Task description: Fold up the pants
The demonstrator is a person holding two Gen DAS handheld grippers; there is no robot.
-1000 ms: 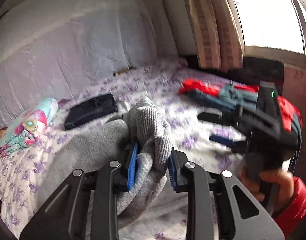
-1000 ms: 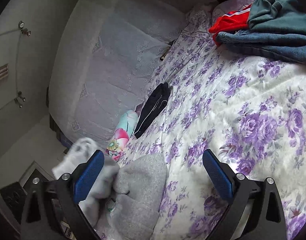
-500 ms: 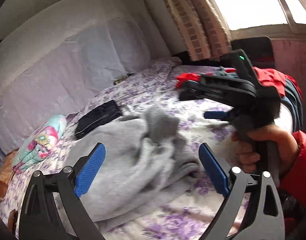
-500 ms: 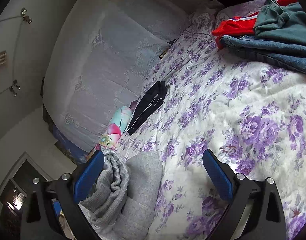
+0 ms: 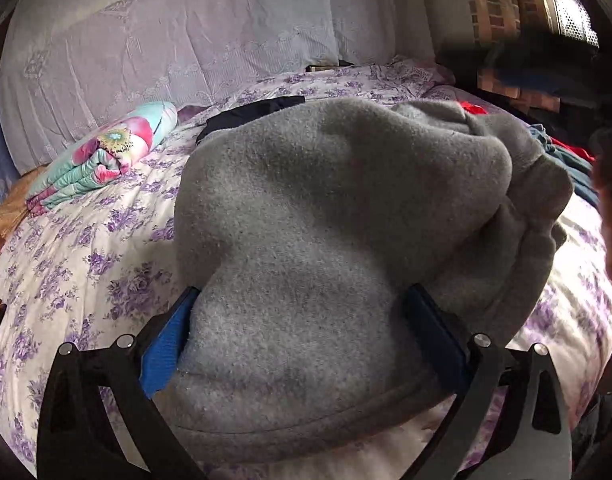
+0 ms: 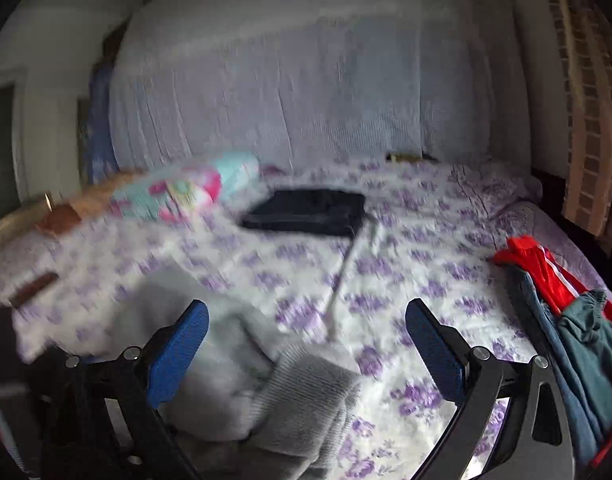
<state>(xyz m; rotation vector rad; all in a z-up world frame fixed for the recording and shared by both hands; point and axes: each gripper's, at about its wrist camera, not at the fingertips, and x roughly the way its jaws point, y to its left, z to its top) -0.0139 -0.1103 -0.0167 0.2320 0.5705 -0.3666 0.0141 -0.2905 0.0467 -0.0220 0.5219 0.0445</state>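
Grey fleece pants [image 5: 338, 216] lie bunched on the flowered bedsheet [image 5: 86, 256]. My left gripper [image 5: 302, 340] is wide open with the grey fabric bulging between its blue pads [image 5: 166, 348], close to the camera. My right gripper [image 6: 306, 352] is open and empty above the sheet; the pants' ribbed cuff [image 6: 306, 400] lies just below and between its fingers. The right wrist view is blurred by motion.
A folded dark garment [image 6: 310, 212] and a rolled flowered cloth [image 5: 102, 160] lie further back near the white-covered headboard [image 5: 166, 40]. A pile of red, blue and green clothes [image 6: 570, 320] sits at the right. Curtains and a window are at the far right.
My left gripper let go of the pants a second ago, stayed open and has moved in low around the grey fabric. The right gripper has swung round, still open, over the cuff.
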